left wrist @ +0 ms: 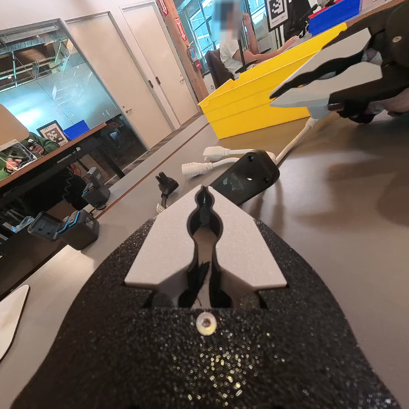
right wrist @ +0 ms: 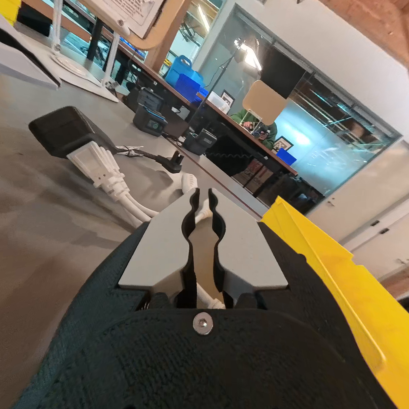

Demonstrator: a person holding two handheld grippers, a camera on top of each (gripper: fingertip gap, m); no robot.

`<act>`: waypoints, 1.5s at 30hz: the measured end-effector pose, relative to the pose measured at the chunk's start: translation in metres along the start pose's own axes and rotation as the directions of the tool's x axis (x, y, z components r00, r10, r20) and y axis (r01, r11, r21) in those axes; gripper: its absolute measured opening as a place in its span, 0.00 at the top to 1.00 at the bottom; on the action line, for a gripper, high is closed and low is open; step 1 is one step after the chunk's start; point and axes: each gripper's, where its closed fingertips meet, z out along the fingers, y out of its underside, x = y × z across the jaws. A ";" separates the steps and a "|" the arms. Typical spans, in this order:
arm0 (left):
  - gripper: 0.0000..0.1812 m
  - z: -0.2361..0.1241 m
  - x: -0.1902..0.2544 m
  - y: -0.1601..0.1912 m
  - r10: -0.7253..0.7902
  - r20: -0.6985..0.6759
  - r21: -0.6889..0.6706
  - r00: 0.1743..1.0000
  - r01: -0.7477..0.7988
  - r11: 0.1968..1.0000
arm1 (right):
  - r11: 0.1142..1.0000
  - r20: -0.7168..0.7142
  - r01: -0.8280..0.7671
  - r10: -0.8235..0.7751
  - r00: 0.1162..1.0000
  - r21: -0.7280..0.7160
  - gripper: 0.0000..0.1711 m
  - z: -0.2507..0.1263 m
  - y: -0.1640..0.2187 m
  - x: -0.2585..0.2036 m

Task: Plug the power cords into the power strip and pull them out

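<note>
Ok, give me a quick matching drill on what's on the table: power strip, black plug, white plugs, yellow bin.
Things:
1. power strip
2. black plug
3. white plugs
4. yellow bin

States or places:
a. loose on the table, prongs in the air
b. right beside the right tongs
c. black housing with a braided cable
d. pushed into one end of the strip

Pairs: 1-c, 2-a, 3-d, 4-b
</note>
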 end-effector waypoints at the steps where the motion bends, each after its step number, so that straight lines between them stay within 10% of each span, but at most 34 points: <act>1: 1.00 0.000 0.000 0.000 0.000 0.000 0.000 1.000 0.000 1.000 | 1.000 0.006 -0.006 0.006 1.000 -0.001 0.97 0.000 0.000 -0.001; 42: 1.00 0.000 0.003 0.001 0.024 -0.009 -0.006 1.000 -0.024 1.000 | 0.998 0.050 0.067 -0.067 0.997 -0.001 0.96 0.002 0.001 -0.012; 45: 0.88 -0.004 0.008 -0.008 0.013 -0.038 0.057 0.999 -0.011 0.998 | 0.993 0.171 0.102 -0.110 0.979 0.058 0.92 -0.003 -0.009 -0.037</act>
